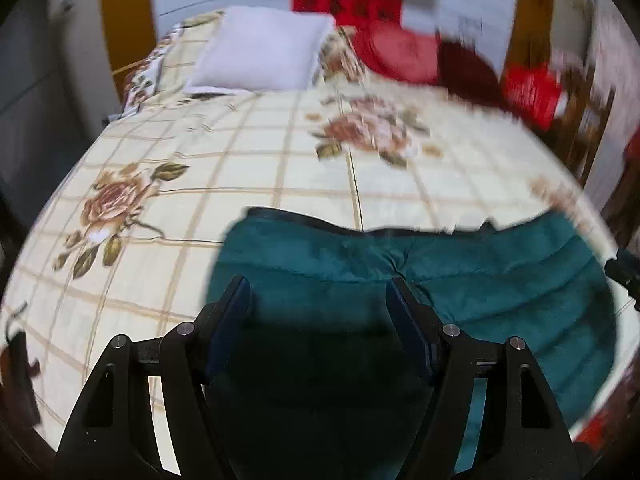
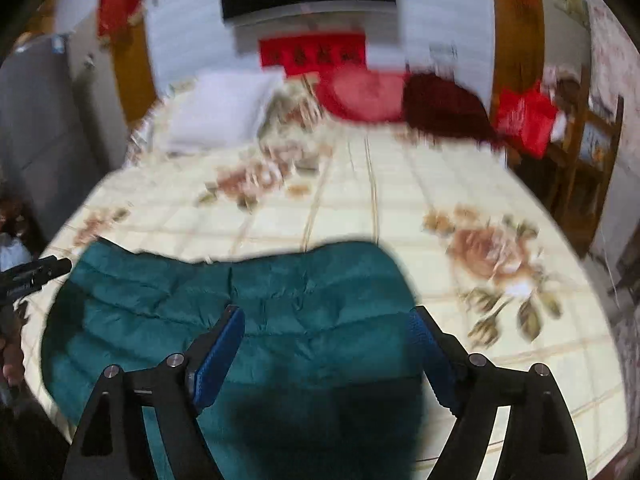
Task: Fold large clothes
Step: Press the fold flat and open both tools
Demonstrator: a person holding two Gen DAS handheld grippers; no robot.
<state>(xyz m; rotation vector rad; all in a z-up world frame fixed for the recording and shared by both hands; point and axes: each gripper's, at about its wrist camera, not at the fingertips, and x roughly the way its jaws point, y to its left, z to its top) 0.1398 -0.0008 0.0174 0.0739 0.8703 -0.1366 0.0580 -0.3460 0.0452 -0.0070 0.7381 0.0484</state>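
A teal quilted jacket [image 1: 460,280] lies folded on the near part of a bed with a cream floral cover [image 1: 240,152]. It also shows in the right wrist view [image 2: 200,300]. My left gripper [image 1: 318,286] is open and empty, hovering over the jacket's left part. My right gripper [image 2: 326,318] is open and empty over the jacket's right part. The right gripper's tip shows at the right edge of the left wrist view [image 1: 624,270]. The left gripper's tip shows at the left edge of the right wrist view [image 2: 36,272]. Both views are blurred.
A white pillow [image 1: 260,52] and red cushions [image 1: 396,52] lie at the head of the bed. A dark red bundle [image 2: 444,108] lies beside them. A wooden shelf [image 2: 584,140] with a red bag [image 2: 524,116] stands at the bed's right. A grey cabinet [image 2: 36,120] stands left.
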